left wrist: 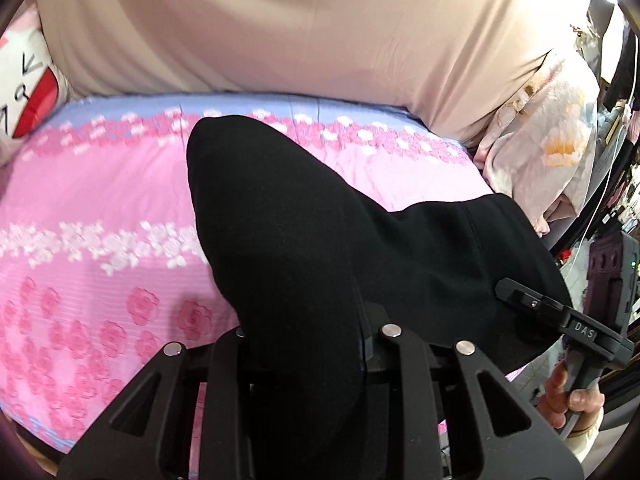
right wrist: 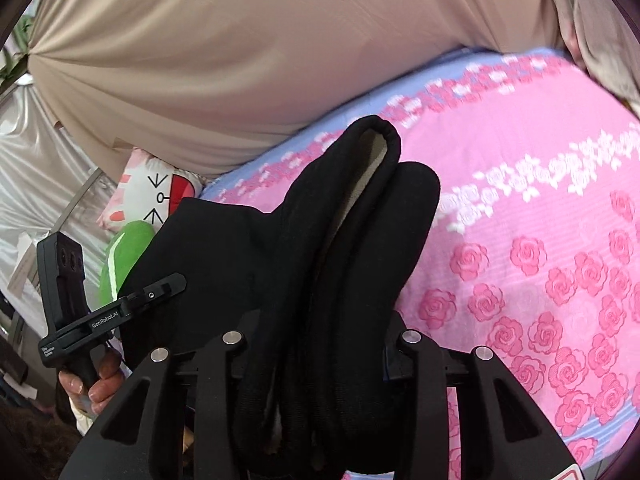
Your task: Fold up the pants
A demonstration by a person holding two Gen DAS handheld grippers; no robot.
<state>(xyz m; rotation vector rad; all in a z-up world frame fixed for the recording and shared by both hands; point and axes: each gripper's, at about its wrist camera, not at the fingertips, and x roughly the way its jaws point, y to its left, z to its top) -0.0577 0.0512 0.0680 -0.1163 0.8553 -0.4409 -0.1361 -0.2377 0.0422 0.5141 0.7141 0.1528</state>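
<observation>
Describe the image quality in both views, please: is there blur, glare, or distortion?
Left wrist view: the pink bedspread is motion-blurred, the upper right corner is blown out by glare, and the black pants show almost no detail. Right wrist view: sharper on the roses of the bedspread, with blur toward the far edge. Both: strong fisheye bending, dark round corners.

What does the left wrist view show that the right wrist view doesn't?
Only the left wrist view shows the pale floral bedding bundle at the right edge of the bed. Only the right wrist view shows the green plush cushion and the silvery curtain. Both show the black fabric pants, the pink rose-patterned bedspread, the beige draped cloth and the white cartoon-face pillow.
</observation>
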